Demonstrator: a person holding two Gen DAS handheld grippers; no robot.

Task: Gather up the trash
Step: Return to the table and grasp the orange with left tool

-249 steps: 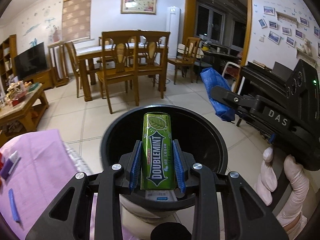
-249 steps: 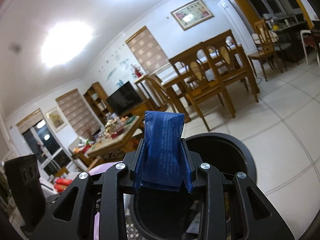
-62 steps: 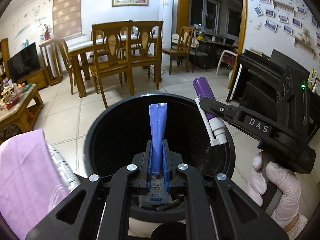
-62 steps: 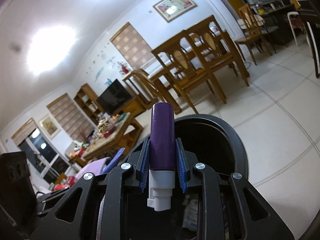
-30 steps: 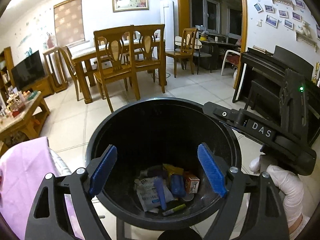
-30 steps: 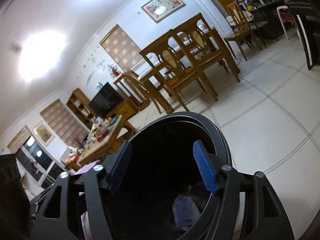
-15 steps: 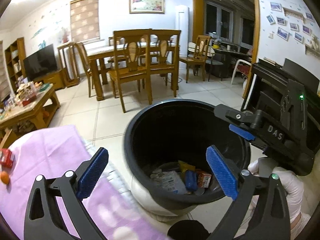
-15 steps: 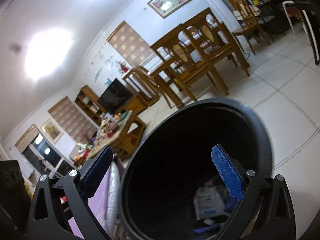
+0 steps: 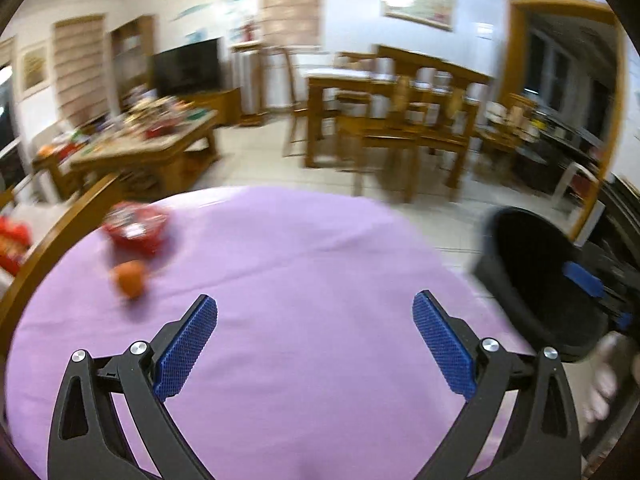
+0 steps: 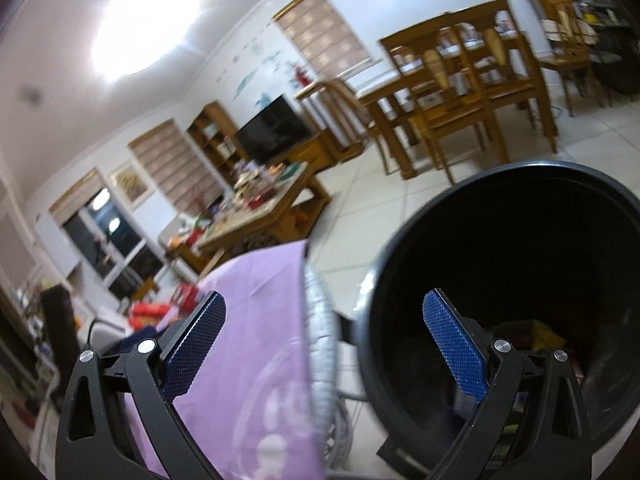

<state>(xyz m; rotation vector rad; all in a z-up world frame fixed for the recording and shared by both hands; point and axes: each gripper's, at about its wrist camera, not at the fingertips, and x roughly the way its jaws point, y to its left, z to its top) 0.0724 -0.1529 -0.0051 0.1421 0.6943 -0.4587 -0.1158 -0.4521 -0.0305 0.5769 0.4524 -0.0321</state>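
Note:
My left gripper is open and empty above the purple tablecloth. A red packet and an orange round thing lie blurred at the cloth's far left. The black trash bin stands off the table's right edge, with my right gripper's blue pad over it. In the right wrist view my right gripper is open and empty, between the table edge and the bin, which holds some wrappers.
A low wooden coffee table with clutter stands beyond the purple table. A dining table with chairs is further back. A TV is against the wall. A gloved hand shows at the right edge.
Both grippers have swung left, away from the bin and toward the purple table. The left view now faces the tabletop, with the bin at its right edge. Both stay open.

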